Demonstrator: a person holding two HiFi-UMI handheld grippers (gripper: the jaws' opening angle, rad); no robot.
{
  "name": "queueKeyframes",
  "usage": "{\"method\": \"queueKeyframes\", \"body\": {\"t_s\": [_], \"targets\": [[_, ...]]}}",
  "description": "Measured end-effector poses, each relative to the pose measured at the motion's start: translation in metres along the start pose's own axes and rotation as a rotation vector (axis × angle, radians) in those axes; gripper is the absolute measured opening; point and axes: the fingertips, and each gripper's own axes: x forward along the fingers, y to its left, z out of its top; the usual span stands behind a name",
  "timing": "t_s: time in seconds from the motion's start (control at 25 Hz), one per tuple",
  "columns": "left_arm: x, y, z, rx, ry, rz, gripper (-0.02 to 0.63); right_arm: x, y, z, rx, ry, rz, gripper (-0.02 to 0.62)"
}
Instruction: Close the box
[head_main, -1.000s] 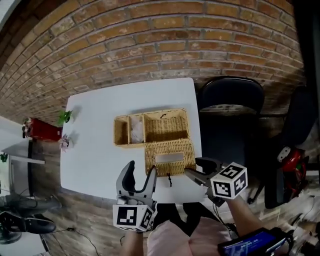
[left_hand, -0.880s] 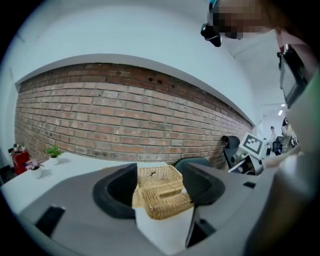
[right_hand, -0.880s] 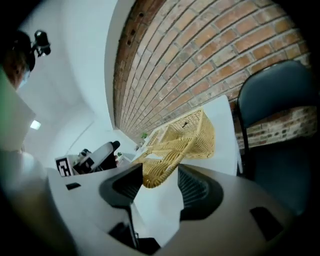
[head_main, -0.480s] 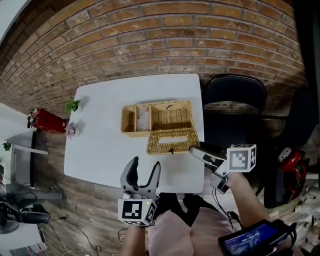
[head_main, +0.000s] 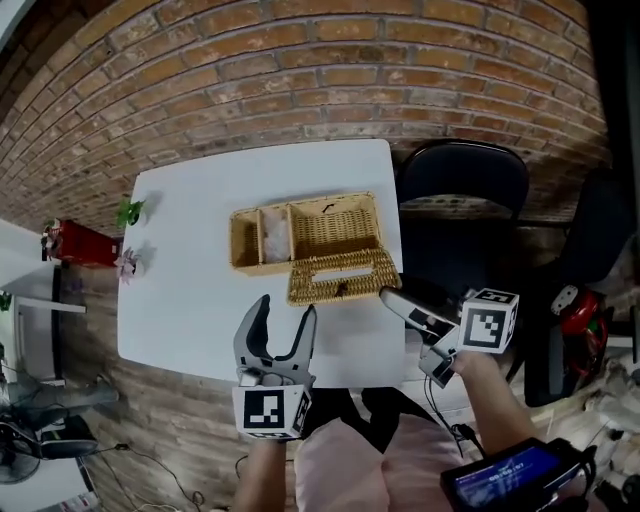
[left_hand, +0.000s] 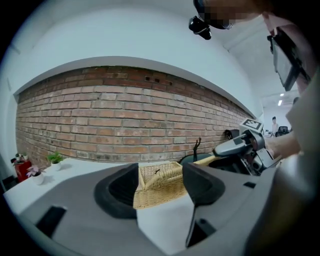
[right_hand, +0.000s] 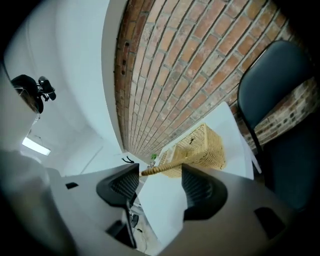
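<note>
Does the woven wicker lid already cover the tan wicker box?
No, the woven wicker lid stands tilted at the near side, and the tan wicker box shows open compartments.

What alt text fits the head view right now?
A wicker box on a white table, its lid tilted partway up. The right gripper, whose jaws have just been opening, is at the lid's right edge without clamping it; the left gripper hovers open and empty over the table's near side.
</note>
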Motion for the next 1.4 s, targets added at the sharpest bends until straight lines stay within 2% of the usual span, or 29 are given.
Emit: {"method": "queueKeyframes", "body": {"t_s": [0.08, 0.16, 0.36, 0.52, 0.56, 0.76, 1.0, 1.4], "targets": [[0.003, 0.001, 0.004, -0.01, -0.007, -0.005, 0.282, -0.007, -0.002, 0.009, -0.052, -0.033, -0.009, 0.28], [0.006, 0.002, 0.008, -0.018, -0.013, -0.015, 0.281, -0.015, -0.002, 0.017, -0.153, -0.069, -0.035, 0.281], [0.014, 0.007, 0.017, -0.028, -0.021, -0.036, 0.281, -0.002, 0.018, 0.016, -0.542, -0.032, -0.05, 0.288], [0.02, 0.008, 0.021, -0.031, -0.021, -0.051, 0.281, 0.007, 0.027, 0.026, -0.686, -0.086, -0.065, 0.271], [0.022, 0.008, 0.023, -0.029, -0.023, -0.056, 0.281, 0.008, 0.029, 0.031, -0.703, -0.111, -0.068, 0.247], [0.034, 0.013, 0.032, -0.025, -0.032, -0.078, 0.281, 0.016, 0.035, 0.051, -0.74, -0.194, -0.071, 0.212], [0.049, 0.031, 0.043, -0.036, -0.044, -0.081, 0.281, 0.032, 0.028, 0.08, -0.718, -0.256, -0.09, 0.184], [0.076, 0.049, 0.054, -0.066, -0.06, -0.121, 0.279, 0.068, -0.01, 0.115, -0.706, -0.223, -0.152, 0.166]]}}
